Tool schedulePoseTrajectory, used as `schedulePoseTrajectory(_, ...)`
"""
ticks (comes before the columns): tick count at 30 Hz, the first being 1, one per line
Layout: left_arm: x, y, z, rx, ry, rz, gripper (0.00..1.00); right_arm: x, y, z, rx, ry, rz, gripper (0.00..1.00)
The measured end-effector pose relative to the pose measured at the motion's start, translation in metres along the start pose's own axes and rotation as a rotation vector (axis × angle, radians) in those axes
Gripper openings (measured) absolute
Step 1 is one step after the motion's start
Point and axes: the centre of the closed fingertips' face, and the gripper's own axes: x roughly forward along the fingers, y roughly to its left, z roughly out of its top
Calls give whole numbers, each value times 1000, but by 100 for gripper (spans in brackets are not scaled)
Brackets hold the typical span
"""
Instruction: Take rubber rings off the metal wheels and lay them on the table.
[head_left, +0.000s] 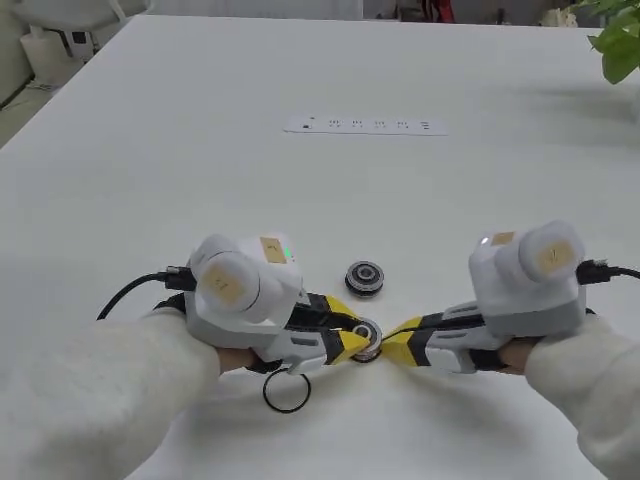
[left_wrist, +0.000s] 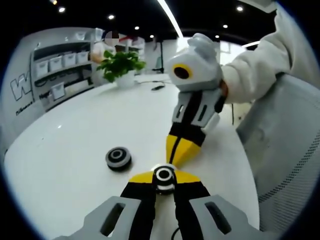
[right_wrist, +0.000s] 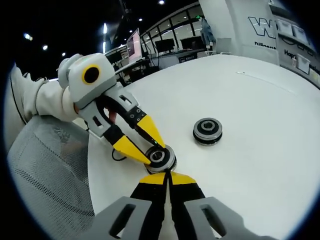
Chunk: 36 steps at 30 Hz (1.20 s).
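Observation:
A small metal wheel (head_left: 366, 337) with a black rubber ring sits low over the white table (head_left: 330, 200), and my left gripper (head_left: 357, 340) is shut on it from the left. In the left gripper view the wheel (left_wrist: 164, 177) lies between the yellow tips. My right gripper (head_left: 389, 346) comes in from the right, jaws together, tips touching the wheel's rim (right_wrist: 160, 159). Whether they pinch the ring I cannot tell. A second ringed wheel (head_left: 364, 278) lies just beyond. One loose rubber ring (head_left: 287, 390) lies on the table under my left gripper.
A flat white strip with sockets (head_left: 365, 125) lies farther back on the table. A potted plant (head_left: 620, 40) stands at the far right corner. A mesh chair (right_wrist: 45, 165) is behind the near edge.

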Motion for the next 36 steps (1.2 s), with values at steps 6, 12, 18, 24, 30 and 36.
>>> schedulePoseTrajectory(6,0,-1,0,3,-1,-2,14,-1,0,0,49,-2,3,0)
schedulePoseTrajectory(12,0,-1,0,6,-1,-1,14,-2,-1,0,91,-9,4,0)
schedulePoseTrajectory(18,0,-1,0,6,-2,-1,14,-3,-2,1,112,-16,3,0)
schedulePoseTrajectory(24,1,0,0,4,-1,-1,14,-7,-4,6,143,-47,1,0)
schedulePoseTrajectory(30,1,0,0,3,-1,0,14,-7,2,9,165,-58,5,0)
schedulePoseTrajectory(36,1,0,-1,0,-3,-1,14,-8,7,12,184,-63,11,0)
